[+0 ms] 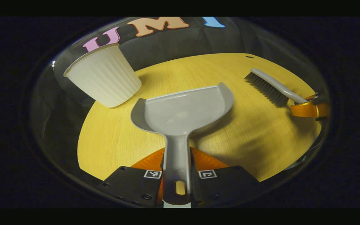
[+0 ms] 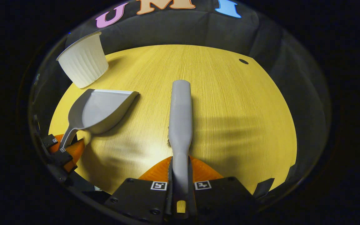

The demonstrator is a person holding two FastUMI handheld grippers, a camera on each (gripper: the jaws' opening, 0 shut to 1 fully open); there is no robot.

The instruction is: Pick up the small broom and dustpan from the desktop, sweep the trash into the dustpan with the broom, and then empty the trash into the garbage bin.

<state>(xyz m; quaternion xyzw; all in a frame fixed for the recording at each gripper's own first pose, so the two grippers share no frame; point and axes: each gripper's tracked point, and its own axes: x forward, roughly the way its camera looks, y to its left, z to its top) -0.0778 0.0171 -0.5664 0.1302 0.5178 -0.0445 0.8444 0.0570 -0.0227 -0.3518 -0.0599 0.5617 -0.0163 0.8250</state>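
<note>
- Dustpan (image 1: 183,109): grey, over the desktop (image 1: 255,134) middle, mouth facing the far edge; handle clenched between both fingers of the left gripper (image 1: 177,175).
- Broom (image 2: 180,118): grey, bristles down, handle clamped by the right gripper (image 2: 180,184), pointing at the far edge.
- Garbage bin (image 2: 83,61): white, ribbed, at the far left edge.

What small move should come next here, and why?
Probably carry the dustpan toward the bin and tip it over the rim. The left gripper clamps its handle, the right gripper clamps the broom, and I see no trash on the table.
</note>
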